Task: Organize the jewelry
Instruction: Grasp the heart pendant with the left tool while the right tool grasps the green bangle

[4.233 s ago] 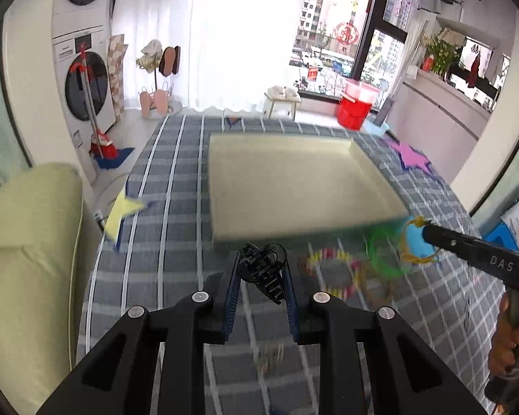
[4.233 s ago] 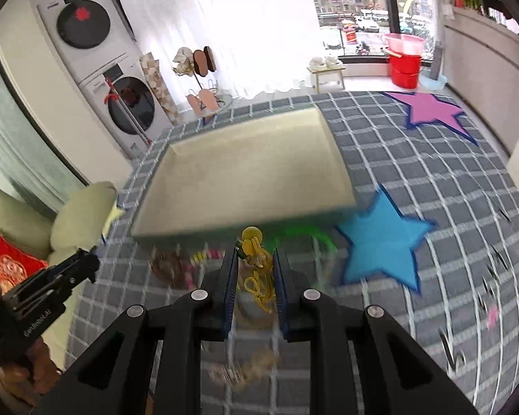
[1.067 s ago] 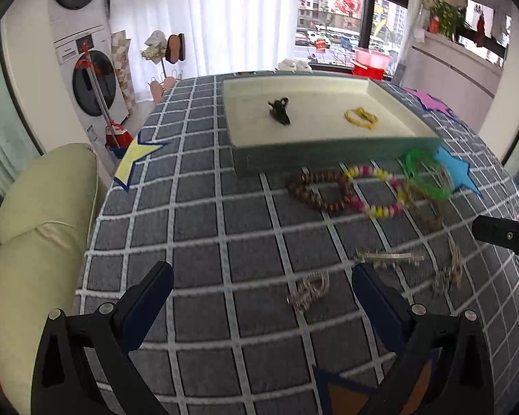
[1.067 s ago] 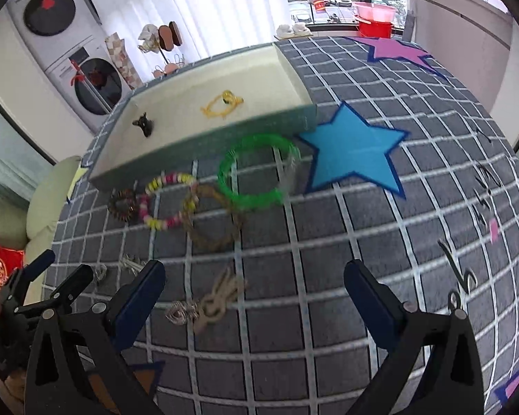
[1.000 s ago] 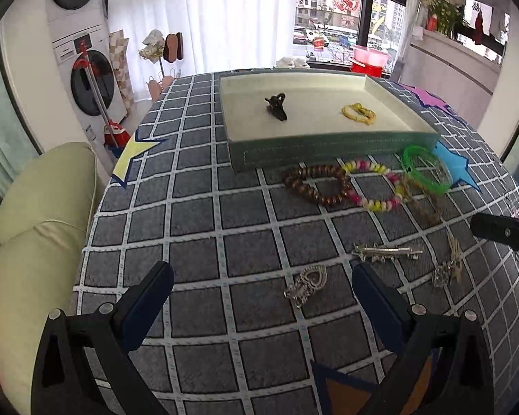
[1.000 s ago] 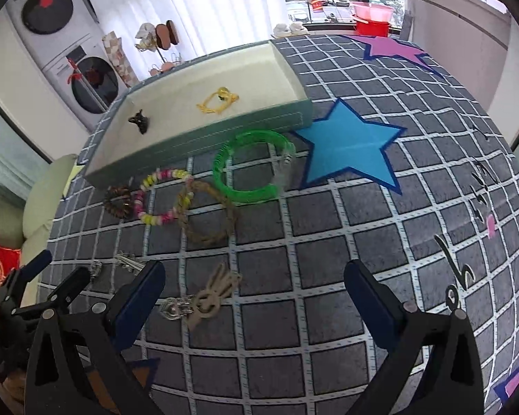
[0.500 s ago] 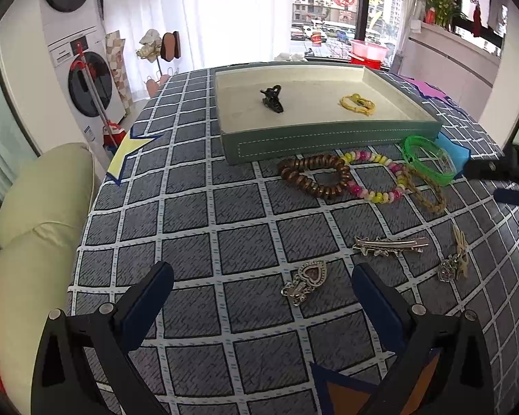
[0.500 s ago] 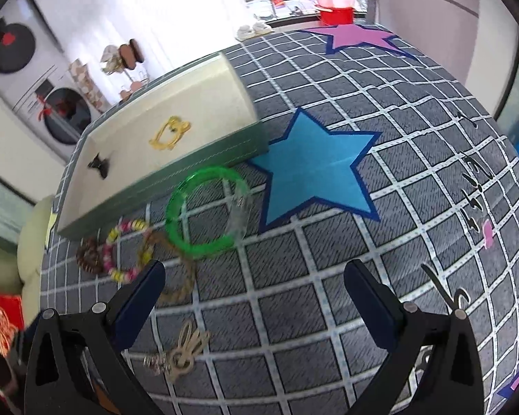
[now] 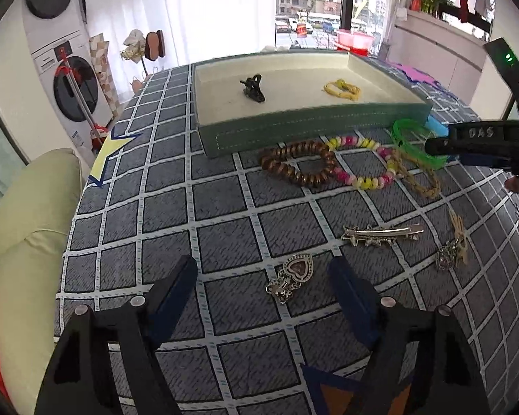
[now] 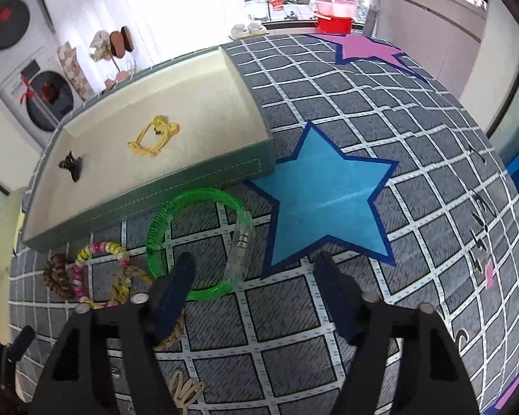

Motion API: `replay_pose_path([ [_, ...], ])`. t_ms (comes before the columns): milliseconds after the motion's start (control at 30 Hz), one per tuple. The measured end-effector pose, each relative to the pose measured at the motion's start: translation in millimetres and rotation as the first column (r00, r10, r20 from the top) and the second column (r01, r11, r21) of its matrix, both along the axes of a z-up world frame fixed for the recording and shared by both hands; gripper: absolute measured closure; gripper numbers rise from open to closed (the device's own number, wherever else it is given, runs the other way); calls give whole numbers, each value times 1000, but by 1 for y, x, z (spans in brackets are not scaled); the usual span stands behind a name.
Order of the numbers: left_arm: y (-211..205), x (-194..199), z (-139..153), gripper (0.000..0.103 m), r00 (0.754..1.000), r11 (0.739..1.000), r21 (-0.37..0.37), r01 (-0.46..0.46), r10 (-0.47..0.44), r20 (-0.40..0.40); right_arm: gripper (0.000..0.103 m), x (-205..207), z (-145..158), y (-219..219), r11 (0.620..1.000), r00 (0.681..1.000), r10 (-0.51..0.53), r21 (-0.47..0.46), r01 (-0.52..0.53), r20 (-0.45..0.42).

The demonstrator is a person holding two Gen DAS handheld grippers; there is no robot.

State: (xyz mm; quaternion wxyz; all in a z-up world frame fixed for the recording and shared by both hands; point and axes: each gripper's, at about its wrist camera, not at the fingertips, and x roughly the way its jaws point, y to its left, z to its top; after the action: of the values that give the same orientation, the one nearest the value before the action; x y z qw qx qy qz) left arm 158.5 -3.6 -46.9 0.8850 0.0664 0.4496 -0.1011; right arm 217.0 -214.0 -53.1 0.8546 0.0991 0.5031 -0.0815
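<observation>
A green tray (image 9: 311,128) holds a black hair claw (image 9: 252,88) and a yellow cord bracelet (image 9: 342,90). In front of it lie a brown bead bracelet (image 9: 297,167), a pink-yellow bead bracelet (image 9: 363,166), a braided rope bracelet (image 9: 418,180) and a green bangle (image 10: 197,242). My left gripper (image 9: 263,276) is open, with a silver heart pendant (image 9: 290,276) between its fingers. My right gripper (image 10: 256,269) is open and straddles the bangle's near right side. The tray also shows in the right wrist view (image 10: 148,200).
A silver star hair clip (image 9: 380,233) and a charm with a straw piece (image 9: 453,245) lie on the checked cloth. A blue star patch (image 10: 328,193) sits right of the tray. A pale green cushion (image 9: 27,214) borders the left edge.
Both grippers, once shut on the hair claw and yellow bracelet, left them in the tray. They have since narrowed. The left came down over the pendant, the right over the bangle.
</observation>
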Motion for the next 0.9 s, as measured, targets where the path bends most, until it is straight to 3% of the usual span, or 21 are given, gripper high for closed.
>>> replay_pose_path([
  [200, -2, -2, 0, 18, 1000, 1000, -14, 22, -22, -5, 46, 1, -2, 10, 994, 999, 46, -94, -46, -5],
  [233, -2, -2, 1, 25, 1000, 999, -29, 29, -29, -11, 51, 0, -1, 11, 994, 998, 57, -94, -57, -2],
  [300, -3, -2, 2, 28, 999, 999, -33, 32, -33, -17, 57, 0, -1, 13, 993, 997, 73, -98, -73, -1],
  [400, -4, -2, 3, 47, 999, 998, -41, 39, -39, -13, 68, 0, 0, 16, 991, 996, 89, -100, -88, -1],
  [467, -5, -2, 4, 71, 999, 998, -46, 44, -45, -12, 78, 0, 1, 18, 990, 996, 94, -102, -93, 1],
  [533, -3, -2, 5, 70, 999, 998, -52, 46, -47, -13, 92, -1, 1, 19, 989, 996, 92, -117, -91, 4],
  [900, 18, 3, 12, 70, 999, 981, -196, 6, -16, -47, 92, -15, 12, 11, 993, 994, 99, -70, -95, 50],
])
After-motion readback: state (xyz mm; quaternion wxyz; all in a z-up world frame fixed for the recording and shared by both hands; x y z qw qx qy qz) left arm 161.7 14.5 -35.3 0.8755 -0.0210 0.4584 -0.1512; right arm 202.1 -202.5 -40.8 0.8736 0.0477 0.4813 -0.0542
